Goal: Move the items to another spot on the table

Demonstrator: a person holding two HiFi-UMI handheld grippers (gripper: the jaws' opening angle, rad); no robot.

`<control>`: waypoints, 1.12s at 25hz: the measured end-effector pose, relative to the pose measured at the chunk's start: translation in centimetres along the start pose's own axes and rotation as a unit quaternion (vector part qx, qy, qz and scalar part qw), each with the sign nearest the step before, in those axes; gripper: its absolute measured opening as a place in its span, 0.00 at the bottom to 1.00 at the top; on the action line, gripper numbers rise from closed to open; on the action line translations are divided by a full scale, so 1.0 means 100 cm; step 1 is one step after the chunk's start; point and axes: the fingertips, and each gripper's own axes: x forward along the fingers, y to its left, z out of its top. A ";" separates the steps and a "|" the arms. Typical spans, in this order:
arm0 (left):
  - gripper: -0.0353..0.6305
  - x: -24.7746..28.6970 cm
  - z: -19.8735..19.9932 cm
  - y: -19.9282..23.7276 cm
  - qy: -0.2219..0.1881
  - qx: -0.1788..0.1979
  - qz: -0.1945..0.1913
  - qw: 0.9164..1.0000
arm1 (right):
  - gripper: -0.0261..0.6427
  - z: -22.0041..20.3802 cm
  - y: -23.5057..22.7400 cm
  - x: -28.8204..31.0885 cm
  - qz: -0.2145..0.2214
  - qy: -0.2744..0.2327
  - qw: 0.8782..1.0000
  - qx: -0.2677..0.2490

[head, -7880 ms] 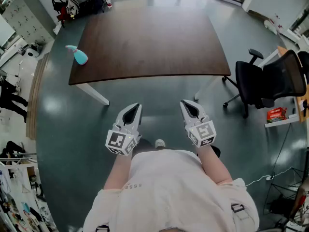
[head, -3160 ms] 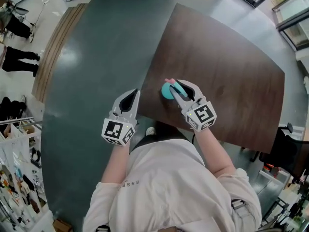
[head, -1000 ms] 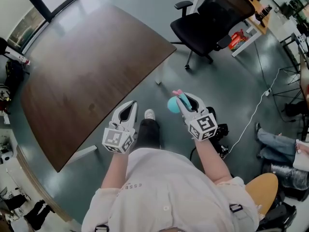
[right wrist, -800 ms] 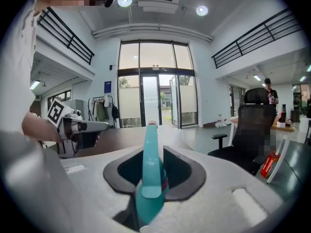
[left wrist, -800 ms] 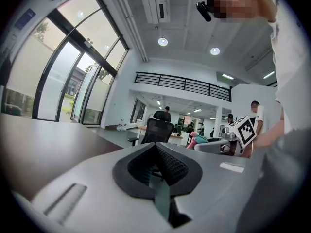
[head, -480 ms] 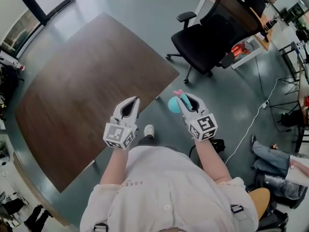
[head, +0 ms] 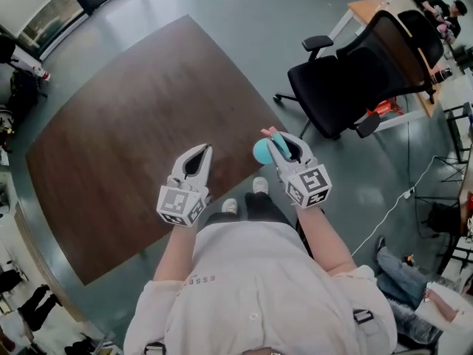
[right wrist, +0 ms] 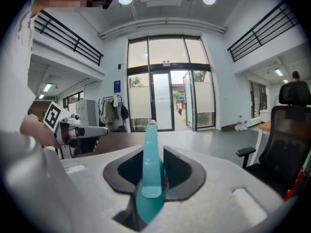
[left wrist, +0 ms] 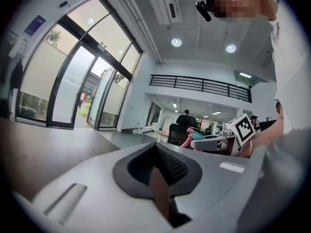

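Observation:
A teal spray bottle (head: pixel 260 151) with a pink nozzle hangs in the air just off the near edge of the brown table (head: pixel 126 117). My right gripper (head: pixel 276 137) is shut on it. In the right gripper view the bottle (right wrist: pixel 149 178) stands upright between the black pads, its tip pointing ahead. My left gripper (head: pixel 201 149) is held level over the table's near edge with its fingertips together and nothing in them. The left gripper view also catches the right gripper (left wrist: pixel 228 140) with the bottle (left wrist: pixel 195 137). The right gripper view shows the left gripper (right wrist: pixel 77 129) off to its left.
A black office chair (head: pixel 362 72) stands on the grey floor to the right of the table, and shows again (right wrist: pixel 286 144). Behind it is a wooden desk (head: pixel 367 9). A cable (head: pixel 384 213) lies on the floor. Someone's legs (head: pixel 403 276) rest at the lower right.
The person has walked on and turned. The table has come round from the left to lie under and ahead of both grippers. The bottle stays held in the right gripper.

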 end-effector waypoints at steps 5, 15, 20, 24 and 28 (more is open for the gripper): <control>0.08 0.012 0.004 0.031 -0.009 -0.004 0.067 0.998 | 0.17 0.004 -0.012 0.055 0.068 0.012 0.998 -0.016; 0.08 0.031 0.017 0.063 -0.029 -0.018 0.171 0.985 | 0.17 0.023 -0.016 0.137 0.194 0.016 0.979 -0.055; 0.08 0.033 0.007 0.068 -0.031 -0.028 0.201 0.979 | 0.17 0.014 -0.021 0.158 0.233 0.012 0.970 -0.074; 0.08 0.034 -0.004 0.071 -0.030 -0.034 0.225 0.973 | 0.17 0.001 -0.025 0.169 0.248 0.017 0.965 -0.085; 0.08 0.032 -0.009 0.077 -0.028 -0.036 0.243 0.969 | 0.17 -0.009 -0.022 0.175 0.262 0.024 0.961 -0.085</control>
